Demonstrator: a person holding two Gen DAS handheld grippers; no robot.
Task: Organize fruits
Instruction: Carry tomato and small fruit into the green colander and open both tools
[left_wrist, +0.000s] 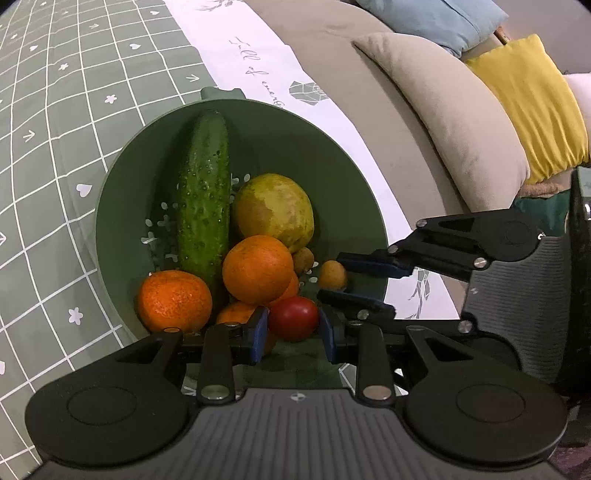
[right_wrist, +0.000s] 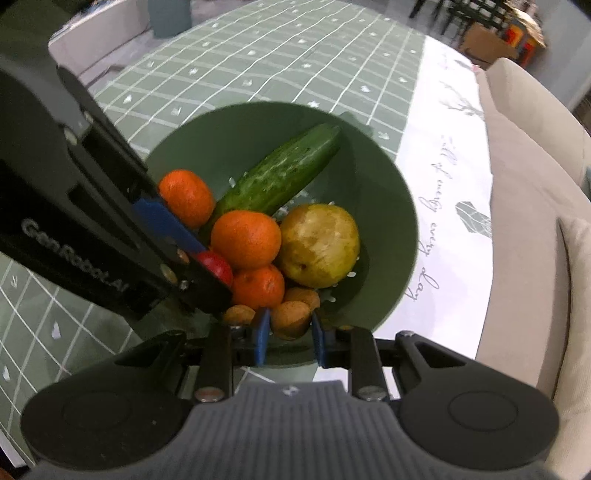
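A green colander bowl (left_wrist: 155, 155) (right_wrist: 388, 192) holds a cucumber (left_wrist: 205, 199) (right_wrist: 280, 173), a yellow-green pear (left_wrist: 275, 210) (right_wrist: 319, 245), several oranges (left_wrist: 256, 269) (right_wrist: 245, 238), a red tomato (left_wrist: 293, 317) (right_wrist: 216, 266) and small brown round fruits (left_wrist: 332, 275) (right_wrist: 291, 317). My left gripper (left_wrist: 293, 332) is shut on the tomato at the bowl's near edge. My right gripper (right_wrist: 290, 332) (left_wrist: 341, 273) is shut on one small brown fruit; its blue pads (right_wrist: 263, 328) touch both sides.
The bowl stands on a green checked tablecloth (left_wrist: 55, 147) (right_wrist: 258, 55) with a white printed border (left_wrist: 258, 66) (right_wrist: 443, 147). A beige sofa with beige (left_wrist: 461, 122), yellow (left_wrist: 532, 107) and blue cushions runs along the table's side.
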